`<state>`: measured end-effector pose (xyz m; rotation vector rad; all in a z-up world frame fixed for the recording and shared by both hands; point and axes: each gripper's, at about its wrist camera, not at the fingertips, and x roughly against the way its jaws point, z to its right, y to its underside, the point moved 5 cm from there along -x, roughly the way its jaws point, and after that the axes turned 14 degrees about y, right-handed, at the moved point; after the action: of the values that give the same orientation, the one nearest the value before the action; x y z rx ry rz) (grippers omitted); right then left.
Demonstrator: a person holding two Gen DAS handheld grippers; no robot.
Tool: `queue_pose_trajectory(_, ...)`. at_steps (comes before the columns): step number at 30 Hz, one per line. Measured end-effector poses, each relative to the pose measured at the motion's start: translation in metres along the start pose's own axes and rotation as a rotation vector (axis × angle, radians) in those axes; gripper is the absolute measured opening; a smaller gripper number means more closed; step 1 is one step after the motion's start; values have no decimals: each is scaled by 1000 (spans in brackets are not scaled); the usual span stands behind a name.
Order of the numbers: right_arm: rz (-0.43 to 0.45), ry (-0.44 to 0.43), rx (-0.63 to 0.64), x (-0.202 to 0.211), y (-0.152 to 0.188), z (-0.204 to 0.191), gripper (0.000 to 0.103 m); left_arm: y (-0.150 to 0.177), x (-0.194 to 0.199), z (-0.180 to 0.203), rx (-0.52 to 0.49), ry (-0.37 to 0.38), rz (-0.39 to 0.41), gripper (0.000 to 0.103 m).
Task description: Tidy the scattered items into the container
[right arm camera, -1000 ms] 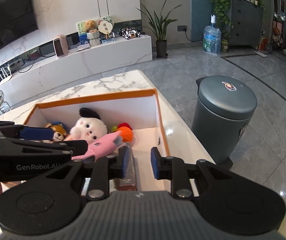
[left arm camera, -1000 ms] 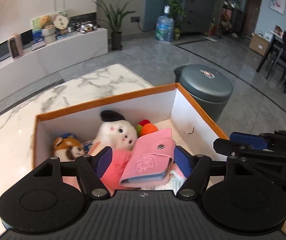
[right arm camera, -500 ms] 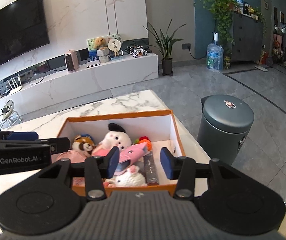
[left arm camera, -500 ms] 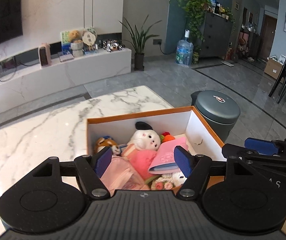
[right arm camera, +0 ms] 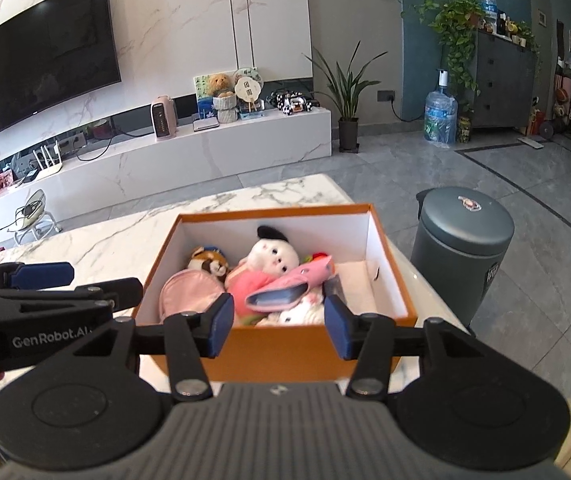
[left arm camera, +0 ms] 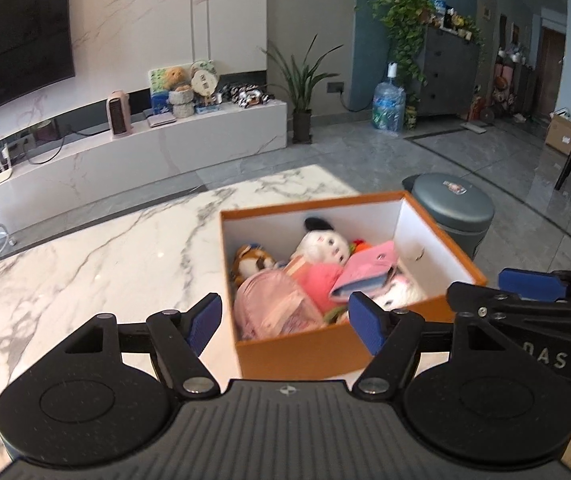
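Marble counter [left arm camera: 105, 248] is seen carrying an orange box [left arm camera: 301, 350] just ahead of both grippers. Plush toys and a pink wallet [right arm camera: 289, 286] are packed inside. Left gripper [left arm camera: 285, 322] is held wide, empty; right gripper [right arm camera: 279, 330] is opening, nothing gripped.

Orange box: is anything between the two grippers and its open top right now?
Nothing visible. The orange box sits lidless on the marble table, just ahead of the left gripper and right gripper. Both are empty, their jaws opening. The pink card wallet lies on top of the toys inside.
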<state>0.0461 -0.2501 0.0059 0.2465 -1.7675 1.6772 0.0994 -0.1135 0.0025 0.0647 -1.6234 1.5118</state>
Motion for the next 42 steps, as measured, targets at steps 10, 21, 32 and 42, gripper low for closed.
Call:
queue_pose_trajectory(10,-47,18,8,-4,28,-9,57,39,-5,-17,36,-45,-60,88)
queue_pose_trajectory(21,-114,29,6,-21,52,-15,57,56,-15,-15,23,-32,-96,88)
queue_pose_trajectory(32,-105,41,23,-23,41,-18,58,40,-14,-12,15,-40,-93,87)
queue_pose_trajectory(42,-117,66,13,-19,8,-13,58,10,-12,-11,60,-38,-139,87)
